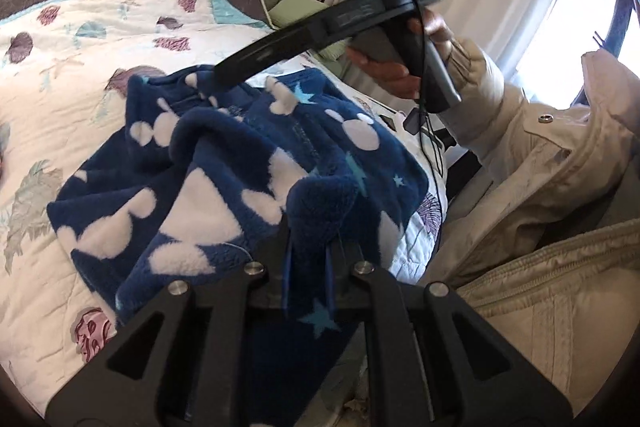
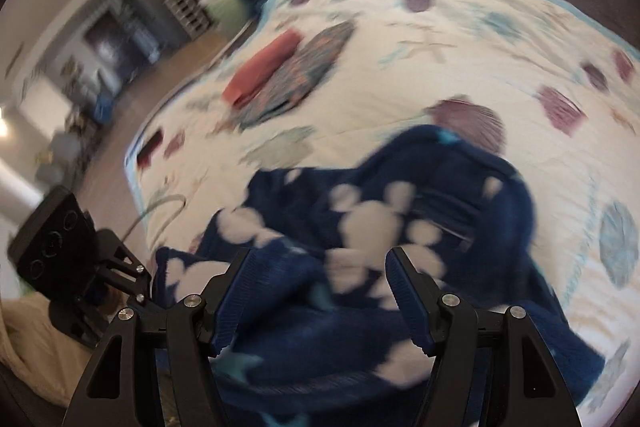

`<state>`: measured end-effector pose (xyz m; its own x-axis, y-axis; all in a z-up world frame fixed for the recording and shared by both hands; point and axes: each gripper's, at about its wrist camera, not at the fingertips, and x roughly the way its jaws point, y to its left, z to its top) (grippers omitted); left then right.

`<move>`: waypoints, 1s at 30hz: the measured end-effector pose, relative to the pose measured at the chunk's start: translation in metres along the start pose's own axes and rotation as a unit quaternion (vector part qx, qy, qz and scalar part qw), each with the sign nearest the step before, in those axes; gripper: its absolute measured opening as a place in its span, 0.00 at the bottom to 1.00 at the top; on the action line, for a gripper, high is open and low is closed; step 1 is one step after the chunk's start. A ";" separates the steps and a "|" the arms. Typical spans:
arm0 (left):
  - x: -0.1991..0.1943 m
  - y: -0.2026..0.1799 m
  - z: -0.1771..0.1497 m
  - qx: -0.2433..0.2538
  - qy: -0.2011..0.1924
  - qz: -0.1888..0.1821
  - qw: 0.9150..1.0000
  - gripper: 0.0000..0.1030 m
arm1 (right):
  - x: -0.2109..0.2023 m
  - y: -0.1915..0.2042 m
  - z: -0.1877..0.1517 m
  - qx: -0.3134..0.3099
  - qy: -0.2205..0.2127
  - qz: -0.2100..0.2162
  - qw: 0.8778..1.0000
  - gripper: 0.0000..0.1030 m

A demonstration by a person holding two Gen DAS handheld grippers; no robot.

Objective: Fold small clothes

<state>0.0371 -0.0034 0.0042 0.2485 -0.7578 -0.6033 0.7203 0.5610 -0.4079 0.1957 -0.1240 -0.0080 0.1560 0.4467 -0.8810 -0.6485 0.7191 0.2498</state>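
We are pinching navy fleece garment with white blobs point(image 1: 224, 163) in left gripper point(image 1: 308, 267); right gripper point(image 2: 316, 291) hovering spread, empty. Soft, floppy, light; gripping hem edge best.

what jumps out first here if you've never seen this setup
A navy fleece garment with white mouse-head shapes lies crumpled on a seashell quilt. The left tool is shut on a fold of it; the right tool hangs open above it. Folded clothes lie farther up the quilt.
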 end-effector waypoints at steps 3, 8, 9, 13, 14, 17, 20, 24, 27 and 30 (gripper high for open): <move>0.001 -0.004 0.002 0.005 -0.005 0.000 1.000 0.12 | 0.023 0.044 0.013 -0.077 0.051 -0.042 0.995 0.67; -0.004 -0.008 -0.001 0.005 -0.015 0.013 1.000 0.12 | 0.076 0.056 0.014 -0.088 0.178 -0.161 0.967 0.07; -0.007 -0.009 -0.002 0.004 -0.017 0.018 1.000 0.12 | 0.079 0.047 0.014 -0.061 0.187 -0.168 0.966 0.06; -0.019 -0.013 -0.003 0.011 -0.030 0.021 0.999 0.12 | 0.035 0.011 0.013 0.063 0.125 -0.146 0.979 0.07; -0.022 -0.015 -0.002 0.015 -0.035 0.019 0.999 0.12 | 0.015 0.001 0.010 0.104 0.101 -0.123 0.982 0.07; -0.033 -0.024 0.000 0.032 -0.054 0.020 0.998 0.12 | -0.033 -0.014 -0.001 0.171 0.035 -0.107 0.979 0.07; -0.039 -0.026 0.001 0.040 -0.071 0.026 0.996 0.12 | -0.057 -0.027 -0.015 0.242 -0.001 -0.056 0.969 0.08; -0.037 -0.014 -0.003 0.021 -0.070 0.046 0.996 0.12 | -0.056 -0.044 -0.026 0.306 -0.001 0.022 0.952 0.09; -0.034 0.001 -0.013 -0.007 -0.050 0.081 0.995 0.17 | -0.049 -0.049 -0.026 0.313 0.001 0.008 0.950 0.09; -0.035 0.007 -0.024 -0.021 -0.044 0.107 0.993 0.48 | -0.042 -0.054 -0.028 0.313 0.010 0.009 0.950 0.10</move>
<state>0.0176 0.0354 0.0062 0.4496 -0.6447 -0.6183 0.6182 0.7242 -0.3056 0.2034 -0.1970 0.0040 0.1306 0.4555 -0.8806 -0.0788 0.8902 0.4487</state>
